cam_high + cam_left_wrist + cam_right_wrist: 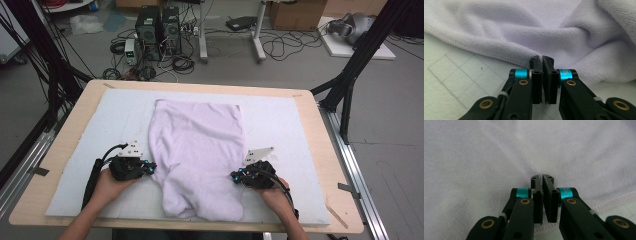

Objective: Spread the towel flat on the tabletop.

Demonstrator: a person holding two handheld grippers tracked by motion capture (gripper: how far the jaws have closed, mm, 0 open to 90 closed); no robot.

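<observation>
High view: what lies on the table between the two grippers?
In the high view, the lilac towel spans the stretch between the left gripper and the right gripper; each is shut at a towel edge.

Carrying a pale blue-white mat (pixel 100 150) across nearly all of a light wooden tabletop (pixel 332 165), bare wood showing along the edges; lying rumpled on the mat's middle, a lilac towel (pixel 197 150).

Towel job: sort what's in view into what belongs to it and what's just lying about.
In use:
- lavender towel
- left tool, shut on the towel's edge
- right tool, shut on the towel
- white mat beneath

Lying about:
- computer towers
- floor cables
- cardboard box
</observation>
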